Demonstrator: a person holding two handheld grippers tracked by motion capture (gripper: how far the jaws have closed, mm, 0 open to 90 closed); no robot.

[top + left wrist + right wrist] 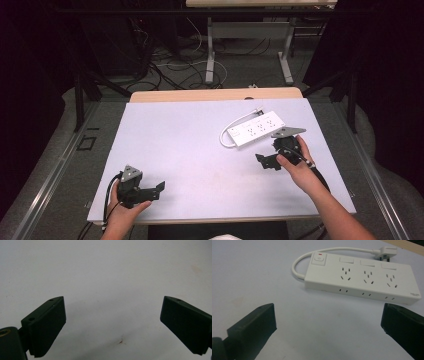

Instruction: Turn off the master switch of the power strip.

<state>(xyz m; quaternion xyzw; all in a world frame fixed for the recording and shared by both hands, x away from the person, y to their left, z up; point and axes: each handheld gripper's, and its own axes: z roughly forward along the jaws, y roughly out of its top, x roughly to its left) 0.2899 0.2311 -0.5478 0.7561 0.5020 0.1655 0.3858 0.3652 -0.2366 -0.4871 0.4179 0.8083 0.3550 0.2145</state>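
A white power strip (256, 129) with a switch and three socket groups lies flat at the back right of the white table top (190, 140). Its short cord loops round to a plug (258, 111) behind it. My right gripper (266, 162) hovers just in front of the strip, open and empty. In the right gripper view the strip (362, 277) lies a little beyond the wide-apart jaws of that gripper (328, 315), with the plug (387, 251) at the top. My left gripper (159, 190) is near the front left edge, open, over bare table (113, 307).
A small brown stain (121, 341) marks the table between the left jaws. The wooden table edge (215, 94) shows at the back. Beyond it are tangled floor cables (175, 65) and the legs of another table (210, 50). Dark metal frame bars (79, 100) flank both sides.
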